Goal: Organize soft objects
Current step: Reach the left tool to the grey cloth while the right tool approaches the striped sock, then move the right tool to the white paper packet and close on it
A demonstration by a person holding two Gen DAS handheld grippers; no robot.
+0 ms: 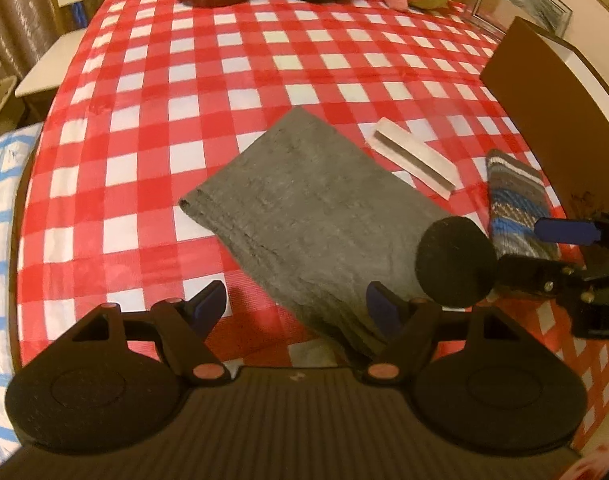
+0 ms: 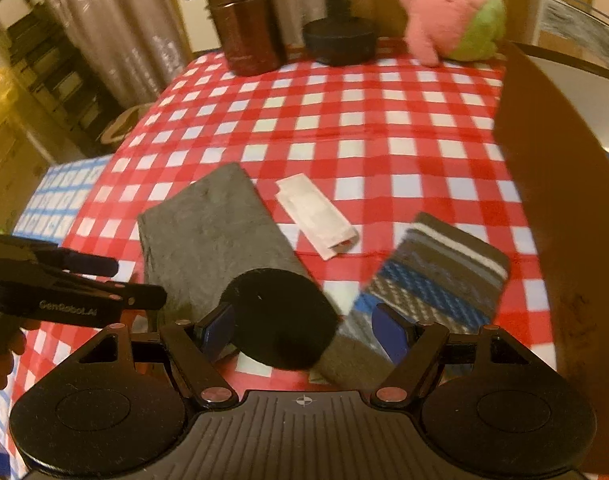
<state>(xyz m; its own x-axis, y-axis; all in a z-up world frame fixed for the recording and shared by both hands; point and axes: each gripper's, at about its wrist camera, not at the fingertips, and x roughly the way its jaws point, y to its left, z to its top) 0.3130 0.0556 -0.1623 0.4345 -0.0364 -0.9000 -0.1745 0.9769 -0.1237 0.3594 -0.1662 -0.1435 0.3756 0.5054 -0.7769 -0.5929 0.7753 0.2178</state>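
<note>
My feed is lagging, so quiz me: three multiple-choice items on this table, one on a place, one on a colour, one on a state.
1. Where does the white packet lie?
A. between the grey cloth and the striped sock
B. on the pink plush
C. under the black disc

2. What colours is the tablecloth?
A. green and yellow
B. red and white
C. plain black

3. How does the left gripper stand?
A. shut on the sock
B. shut on the packet
C. open, holding nothing

Answers: 1 A, the packet lies on the tablecloth with the cloth on one side and the sock on the other. 2 B, the checks are red and white. 3 C, its fingers stand apart above the cloth.
</note>
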